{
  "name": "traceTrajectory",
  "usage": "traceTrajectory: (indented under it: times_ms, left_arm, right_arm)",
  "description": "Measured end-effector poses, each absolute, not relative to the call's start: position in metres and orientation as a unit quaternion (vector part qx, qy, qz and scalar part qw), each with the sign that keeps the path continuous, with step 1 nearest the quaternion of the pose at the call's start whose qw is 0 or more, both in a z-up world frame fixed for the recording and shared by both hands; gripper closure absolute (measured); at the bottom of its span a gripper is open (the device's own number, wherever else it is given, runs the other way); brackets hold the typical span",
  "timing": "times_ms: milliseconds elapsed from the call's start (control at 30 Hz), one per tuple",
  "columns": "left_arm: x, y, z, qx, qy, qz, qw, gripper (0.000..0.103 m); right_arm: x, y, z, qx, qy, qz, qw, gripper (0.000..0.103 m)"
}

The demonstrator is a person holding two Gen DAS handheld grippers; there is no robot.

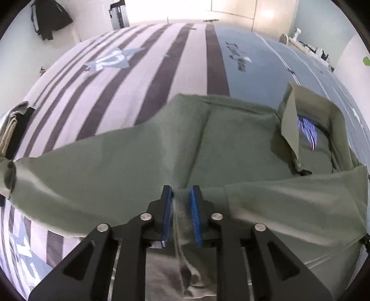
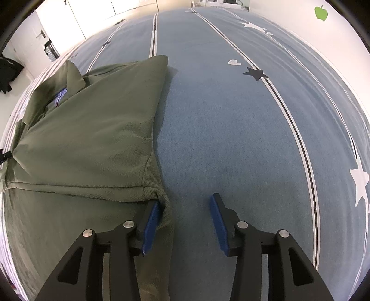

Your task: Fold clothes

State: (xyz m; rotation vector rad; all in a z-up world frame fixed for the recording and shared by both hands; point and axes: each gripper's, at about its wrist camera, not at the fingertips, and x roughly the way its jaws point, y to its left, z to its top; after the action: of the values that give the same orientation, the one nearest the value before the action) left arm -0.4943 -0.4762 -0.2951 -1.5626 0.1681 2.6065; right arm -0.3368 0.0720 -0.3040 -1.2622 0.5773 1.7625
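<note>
An olive green polo shirt point(image 1: 231, 143) lies on the bed, collar point(image 1: 300, 115) at the right with a striped label inside. My left gripper point(image 1: 181, 196) is shut on a ridge of the shirt's fabric, lifting it; a sleeve point(image 1: 46, 176) stretches out to the left. In the right wrist view the shirt point(image 2: 92, 139) lies left of centre, its right side folded over. My right gripper point(image 2: 185, 215) is open; its left finger point(image 2: 151, 227) sits under the shirt's edge and the right finger point(image 2: 219, 222) is over bare bedspread.
The bedspread is blue with stars and thin stripes point(image 2: 254, 115) on the right and pink with dark stripes point(image 1: 138, 81) on the left. A pile of folded clothes point(image 1: 11, 125) lies at the far left. Dark clothes point(image 1: 50, 18) hang on the wall.
</note>
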Motion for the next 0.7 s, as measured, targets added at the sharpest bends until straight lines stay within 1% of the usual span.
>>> traceTrajectory:
  times_ms: [67,167,233,433,567,700]
  left_arm:
    - [-0.493,-0.481,-0.288,-0.504,0.059,0.861,0.039,0.083]
    - [-0.484,-0.493,-0.278,-0.502,0.052,0.862,0.034,0.081]
    - [-0.478,-0.494,-0.278,-0.511,0.047,0.857,0.049,0.081]
    - [-0.447,-0.478,-0.291,-0.530,0.066,0.841,0.090,0.081]
    - [-0.440,-0.479,-0.311,-0.547,0.078,0.830,0.076,0.081]
    - [-0.439,-0.492,-0.312,-0.545,0.072,0.833,0.063,0.080]
  right_arm:
    - [-0.337,0.070,-0.303,-0.508,0.232,0.707,0.434,0.062]
    - [-0.336,0.066,-0.298,-0.506,0.239,0.705,0.436,0.062]
    - [-0.335,0.063,-0.293,-0.502,0.245,0.705,0.437,0.062]
    - [-0.364,0.063,-0.276,-0.482,0.233,0.730,0.424,0.062]
    - [-0.394,0.073,-0.286,-0.486,0.226,0.736,0.414,0.062]
    - [-0.396,0.076,-0.309,-0.514,0.220,0.718,0.414,0.062]
